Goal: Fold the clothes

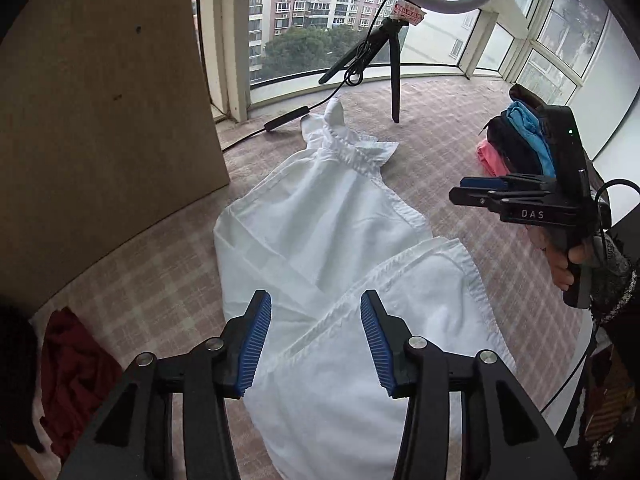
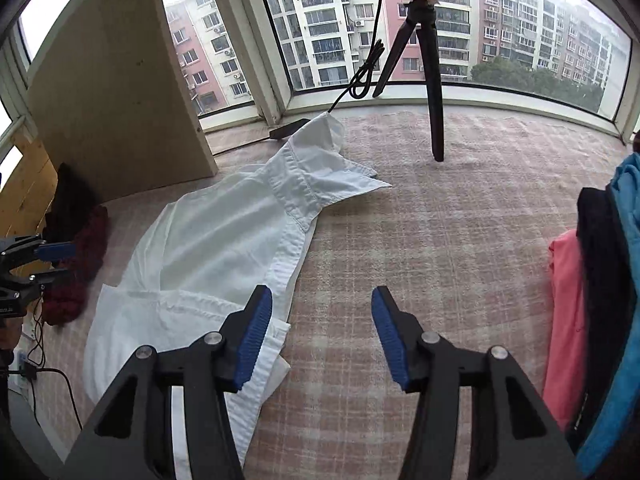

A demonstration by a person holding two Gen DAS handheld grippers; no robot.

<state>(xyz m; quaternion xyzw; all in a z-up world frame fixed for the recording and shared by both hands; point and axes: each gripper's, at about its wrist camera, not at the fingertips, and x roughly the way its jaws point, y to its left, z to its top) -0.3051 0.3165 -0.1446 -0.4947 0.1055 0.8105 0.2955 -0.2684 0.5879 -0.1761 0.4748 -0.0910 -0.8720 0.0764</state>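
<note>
I count one white shirt (image 1: 320,216), two claws, one tripod and two heaps of other clothes on the pink checked bed cover (image 2: 440,240). Farthest left, a dark red garment (image 1: 76,376) lies crumpled near the edge, with a tan board (image 1: 100,120) standing behind it along the window side. The shirt lies in the middle of the cover, its long axis running from me toward the window, collar (image 2: 316,168) pointing away at the far end and one side folded over near my end. My left claw (image 1: 316,344) hangs open above that folded part, both blue pads clear of the cloth as far as I can tell. Beyond the collar, a black cable (image 1: 280,124) trails past it, and the black tripod (image 2: 428,64) plants a leg on the cover just right of the collar. My right claw (image 2: 322,340) is also spread wide with nothing in it, over bare cover at the shirt's right edge. Farthest right sits a stack of folded clothes (image 2: 600,280): pink, black and blue pieces.
</note>
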